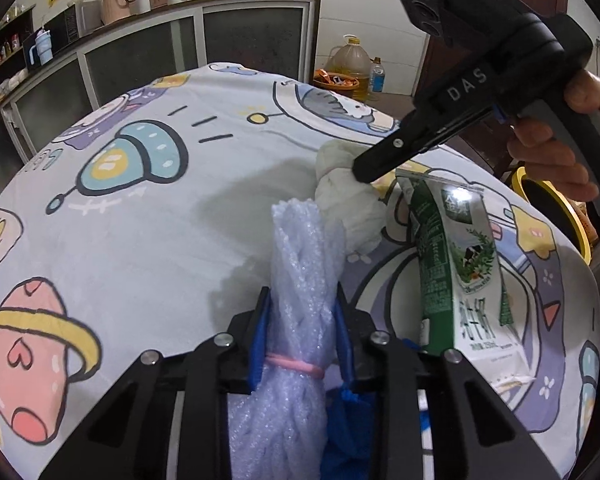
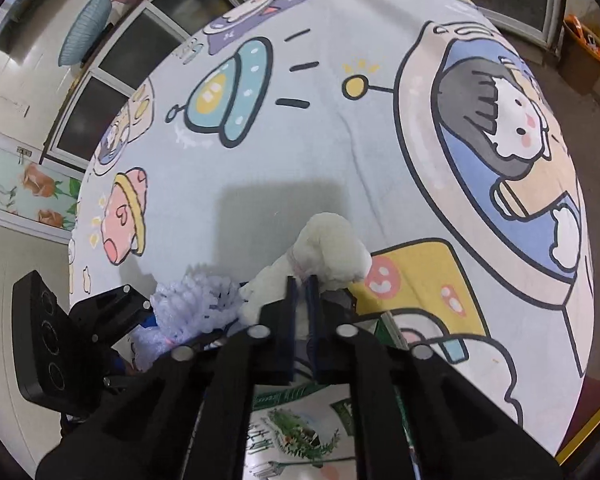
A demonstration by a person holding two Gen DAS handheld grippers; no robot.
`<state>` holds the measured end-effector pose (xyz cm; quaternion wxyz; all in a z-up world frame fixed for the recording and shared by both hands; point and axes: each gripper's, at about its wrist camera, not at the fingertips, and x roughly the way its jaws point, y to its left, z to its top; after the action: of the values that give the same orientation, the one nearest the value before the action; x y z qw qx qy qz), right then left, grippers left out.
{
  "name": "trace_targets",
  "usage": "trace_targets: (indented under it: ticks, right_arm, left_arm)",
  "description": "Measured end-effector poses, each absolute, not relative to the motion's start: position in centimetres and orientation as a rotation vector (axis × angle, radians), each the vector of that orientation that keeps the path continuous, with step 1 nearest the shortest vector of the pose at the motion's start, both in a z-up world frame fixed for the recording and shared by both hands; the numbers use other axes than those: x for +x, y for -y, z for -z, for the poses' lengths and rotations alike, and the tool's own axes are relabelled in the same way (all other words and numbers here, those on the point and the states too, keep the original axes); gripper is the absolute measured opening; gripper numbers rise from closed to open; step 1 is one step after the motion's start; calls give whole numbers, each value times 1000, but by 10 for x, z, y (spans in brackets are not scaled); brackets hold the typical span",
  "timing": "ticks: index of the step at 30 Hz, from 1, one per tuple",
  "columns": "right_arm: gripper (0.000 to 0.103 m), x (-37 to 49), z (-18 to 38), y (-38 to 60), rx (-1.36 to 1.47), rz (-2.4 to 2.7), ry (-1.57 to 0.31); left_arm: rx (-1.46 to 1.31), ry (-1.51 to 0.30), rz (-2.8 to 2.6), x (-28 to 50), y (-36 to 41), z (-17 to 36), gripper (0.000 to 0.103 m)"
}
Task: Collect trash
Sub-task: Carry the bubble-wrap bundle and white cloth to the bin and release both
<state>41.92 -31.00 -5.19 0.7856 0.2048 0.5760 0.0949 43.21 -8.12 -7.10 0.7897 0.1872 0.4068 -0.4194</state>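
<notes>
Jaws of left gripper (image 1: 302,316) pinching foam roll (image 1: 300,280), right gripper (image 2: 302,292) white wad (image 2: 332,248), contact hidden.

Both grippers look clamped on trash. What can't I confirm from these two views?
- Bin: left view, hidden behind the right gripper and hand.
- Carton: right view, covered by the gripper's own frame; cut off below.
- Blue item under foam roll: left view, identity hidden by left gripper.
- Tissue wad: grip point hidden.
</notes>
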Motion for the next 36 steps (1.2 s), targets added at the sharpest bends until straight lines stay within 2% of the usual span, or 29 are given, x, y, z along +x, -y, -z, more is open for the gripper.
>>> trace_targets:
  ticks: [9,21,29,36]
  right_arm:
    - [2,385,8,299,461,-286,-1140]
    - [2,303,-32,303,493,-393,-1056]
    - [2,242,-28,321,523,-414,-1037]
    - [2,188,-28,356,561,-393,-986]
  left_arm:
    - [299,-824,824,413,33,26,27]
    - [133,-754,661,343,-33,-6,27]
    - [47,-719,600,292,-37,-5,27]
    - [47,-693,644,250,-8,-10,27]
